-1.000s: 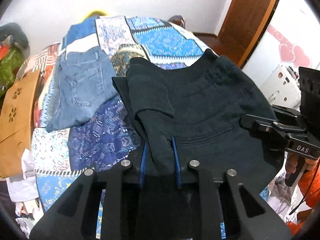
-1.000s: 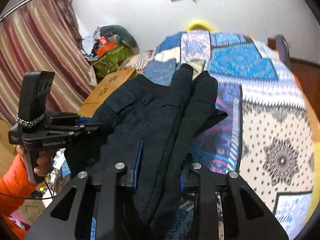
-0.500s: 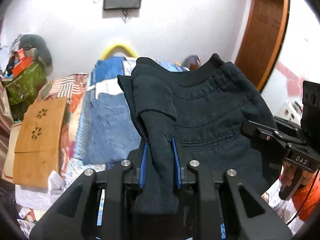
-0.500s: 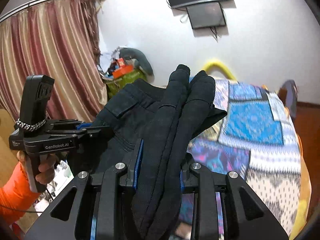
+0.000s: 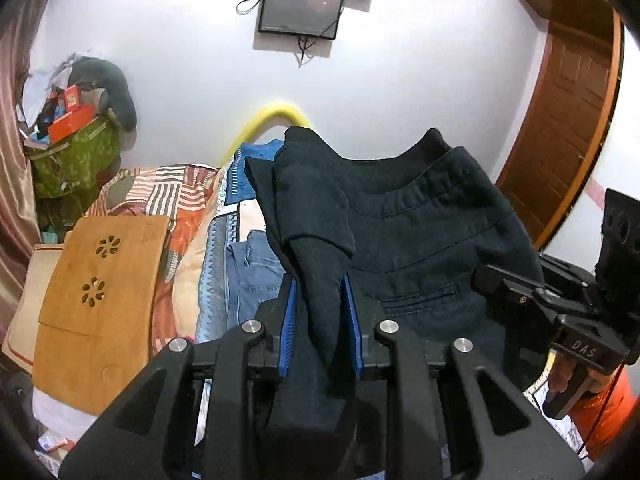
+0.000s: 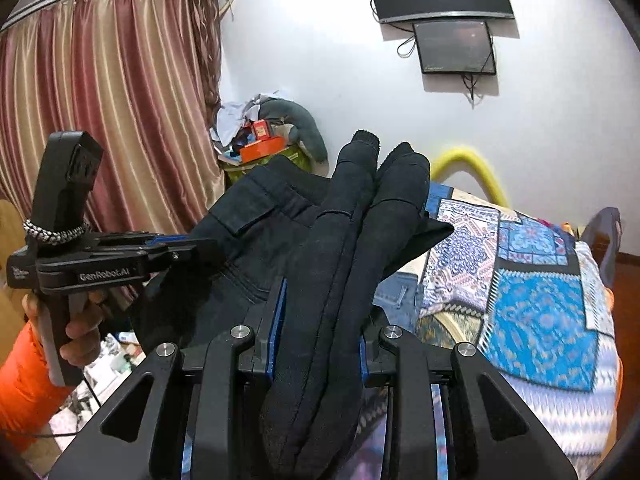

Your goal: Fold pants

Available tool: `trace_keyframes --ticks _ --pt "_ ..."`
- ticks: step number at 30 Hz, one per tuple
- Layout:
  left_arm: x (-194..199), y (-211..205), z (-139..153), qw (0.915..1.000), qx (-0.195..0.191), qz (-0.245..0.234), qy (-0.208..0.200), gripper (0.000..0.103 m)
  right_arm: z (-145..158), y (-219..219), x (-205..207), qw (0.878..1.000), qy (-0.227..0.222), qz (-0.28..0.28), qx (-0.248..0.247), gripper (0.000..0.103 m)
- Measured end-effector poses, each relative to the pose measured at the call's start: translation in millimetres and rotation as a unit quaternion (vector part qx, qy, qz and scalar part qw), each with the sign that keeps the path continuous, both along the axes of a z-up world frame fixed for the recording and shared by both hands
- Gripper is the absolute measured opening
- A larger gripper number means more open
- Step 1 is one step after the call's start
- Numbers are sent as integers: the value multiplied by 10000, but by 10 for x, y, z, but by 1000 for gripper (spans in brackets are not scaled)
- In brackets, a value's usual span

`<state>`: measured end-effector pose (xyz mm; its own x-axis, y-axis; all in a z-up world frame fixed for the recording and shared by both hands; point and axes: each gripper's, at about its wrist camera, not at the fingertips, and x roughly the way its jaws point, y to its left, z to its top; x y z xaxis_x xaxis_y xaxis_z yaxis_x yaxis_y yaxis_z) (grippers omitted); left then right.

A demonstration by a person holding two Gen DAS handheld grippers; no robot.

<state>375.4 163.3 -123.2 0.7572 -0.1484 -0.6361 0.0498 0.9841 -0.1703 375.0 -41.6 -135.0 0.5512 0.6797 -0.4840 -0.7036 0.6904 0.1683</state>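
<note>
A pair of dark navy pants (image 5: 420, 240) hangs lifted in the air between my two grippers, above the bed. My left gripper (image 5: 320, 304) is shut on a bunched fold of the pants between its blue pads. My right gripper (image 6: 320, 312) is shut on the thick rolled edge of the same pants (image 6: 352, 240). The right gripper also shows at the right of the left wrist view (image 5: 520, 292), and the left gripper at the left of the right wrist view (image 6: 176, 252), both clamped on the cloth. The back pocket and waistband face the left wrist camera.
A bed with a patterned blue quilt (image 6: 520, 292) lies below. Folded blue jeans (image 5: 252, 276) lie on it. An orange-brown wooden board (image 5: 100, 296) and a cluttered green bag (image 5: 72, 160) stand at the left. A wall screen (image 5: 300, 12) and a wooden door (image 5: 560, 140) are behind.
Both grippers have raised the pants off the bed and tilted upward. The quilt has dropped out of the left wrist view and the wall and screen have come in.
</note>
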Motion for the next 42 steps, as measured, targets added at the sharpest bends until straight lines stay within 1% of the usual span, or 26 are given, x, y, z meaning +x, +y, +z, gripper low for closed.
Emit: trace_keyframes --ticks 3,5,7,11,13,14,16,17,18,19,22,24,25,28,31,33,34,35,38,42 --pt "299 147 -198 9999 -90 18 98 22 -153 107 251 9999 95 5 -68 25" --pt "504 216 -388 9996 -104 44 252 22 -278 207 422 9997 201 -42 -128 25" --pt "721 289 -619 9990 -97 103 434 22 -453 298 631 9990 404 -50 -184 25" --pt "1113 434 -1218 9959 -179 184 869 22 -943 433 946 9956 837 -102 -404 25" --pt "1222 497 -1488 9939 -207 302 1036 14 -1256 497 1085 9924 1060 -120 -612 25" --pt "1269 542 -1661 9927 -362 262 1121 6 -1335 511 1130 9913 1124 -112 -681 25" --pt "1314 583 -1858 9904 -597 237 1222 6 -1573 602 1166 9874 1212 -29 -1019 25" --pt "1339 598 -1981 9891 -601 265 1315 6 -1685 642 1159 9858 1094 -48 -1270 25" --pt "1339 597 -2053 9884 -542 299 1388 6 -1729 644 1161 9847 989 -104 -1430 28" --pt "1346 603 -2128 9875 -474 342 1466 6 -1756 635 1167 9840 952 -92 -1503 28" --pt "1309 658 -2257 9849 -468 437 1606 6 -1767 467 1270 9815 1438 -82 -1265 32" --pt "1234 660 -2224 9850 -489 454 1593 6 -1773 376 1298 9773 1657 -146 -1314 34" --pt "1215 665 -2196 9852 -452 470 1583 6 -1768 353 1285 9763 1668 -176 -1369 34" --pt "1038 587 -1972 9871 -176 532 1500 6 -1682 300 1131 9746 1591 -292 -1547 36" --pt "853 504 -1694 9894 29 517 1356 6 -1472 245 949 9773 1332 -330 -1617 37" --pt "707 434 -1469 9914 132 511 1196 8 -1237 193 745 9810 1029 -332 -1610 38" --pt "629 391 -1351 9923 201 526 1107 9 -1088 156 620 9837 847 -349 -1546 38" --pt "521 339 -1207 9933 284 548 980 10 -1002 134 562 9856 739 -362 -1481 38" --pt "231 178 -824 9939 577 650 685 12 -556 23 186 9920 349 -330 -1167 38" --pt "-233 -53 -334 9948 765 632 237 13 -77 -49 -233 9964 -89 -280 -793 38"
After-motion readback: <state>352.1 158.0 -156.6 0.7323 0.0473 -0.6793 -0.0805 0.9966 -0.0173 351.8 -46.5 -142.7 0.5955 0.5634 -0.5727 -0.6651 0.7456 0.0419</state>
